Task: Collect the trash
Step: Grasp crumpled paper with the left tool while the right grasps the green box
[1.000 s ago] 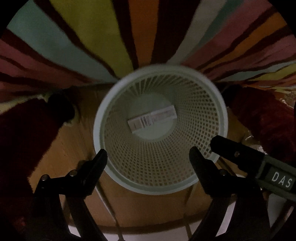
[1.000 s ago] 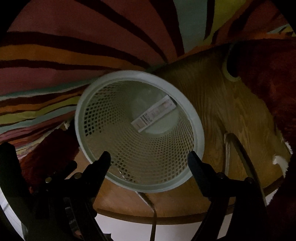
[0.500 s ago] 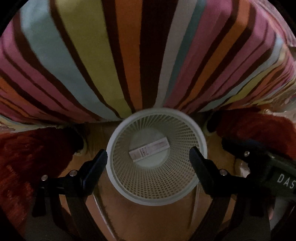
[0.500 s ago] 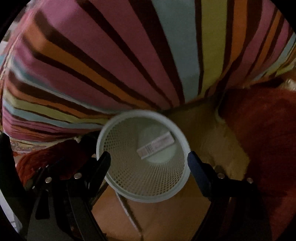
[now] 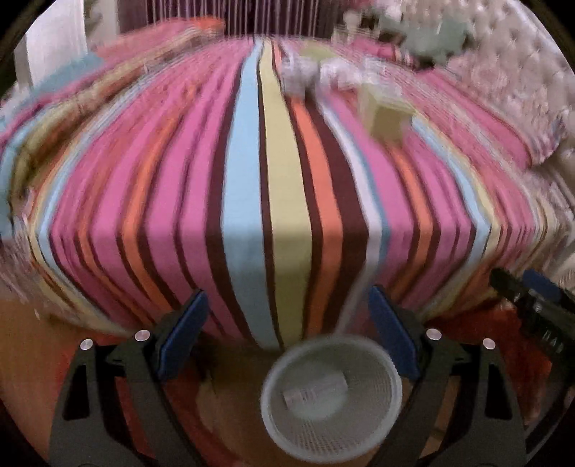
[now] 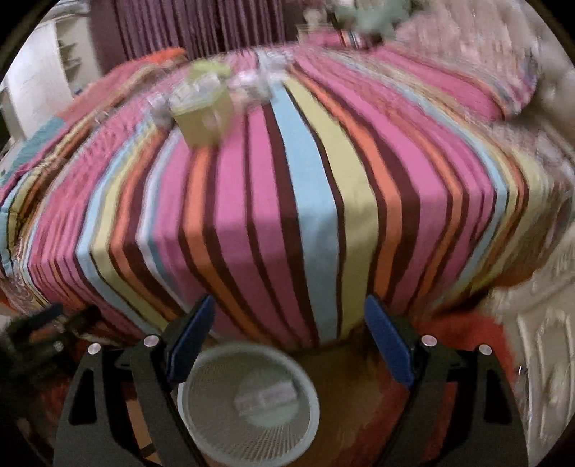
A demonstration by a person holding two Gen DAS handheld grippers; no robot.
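A white mesh waste basket [image 5: 330,398] [image 6: 248,404] stands on the wooden floor at the foot of a bed, with only a label at its bottom. My left gripper [image 5: 287,337] and right gripper [image 6: 289,334] are both open and empty, high above the basket and facing the bed. On the striped bedspread [image 5: 280,186] [image 6: 287,186] far ahead lie a yellow-green carton [image 5: 390,120] [image 6: 203,116] and blurred pale crumpled bits [image 5: 316,73] [image 6: 251,82]. The right gripper's black body [image 5: 535,305] shows at the left wrist view's right edge.
A red shaggy rug [image 6: 474,341] lies beside the basket on the floor. A tufted pale headboard [image 5: 503,64] runs along the right of the bed. Purple curtains [image 6: 187,28] and a white shelf unit [image 6: 39,79] stand behind the bed.
Both grippers have risen and tilted up from looking straight into the basket. The basket has slid to the bottom of both views and the top of the bed with its litter has come into sight.
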